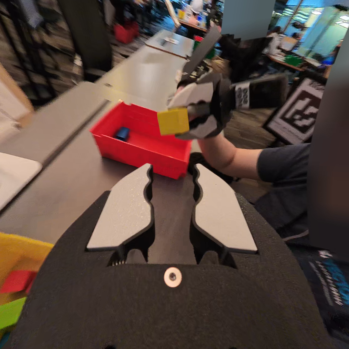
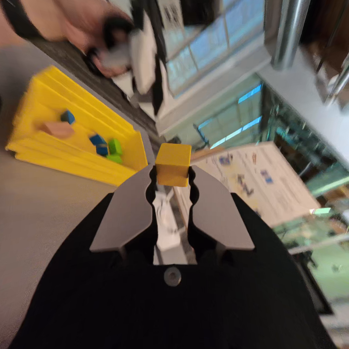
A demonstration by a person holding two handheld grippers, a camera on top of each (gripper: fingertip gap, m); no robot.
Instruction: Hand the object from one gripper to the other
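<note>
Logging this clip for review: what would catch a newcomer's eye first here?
The small yellow cube, pinched at the tips of the right gripper and held in the air. Behind it in the left wrist view sits a red plastic bin with one dark blue block inside, while the left gripper is open and empty.

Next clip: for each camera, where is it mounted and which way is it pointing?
Left wrist view: on the open left hand-held gripper, facing the red bin and the person's forearm.
Right wrist view: on the right hand-held gripper, tilted, facing the yellow bin; a hand shows.
Shared: the yellow cube, held by the right hand-held gripper.
</note>
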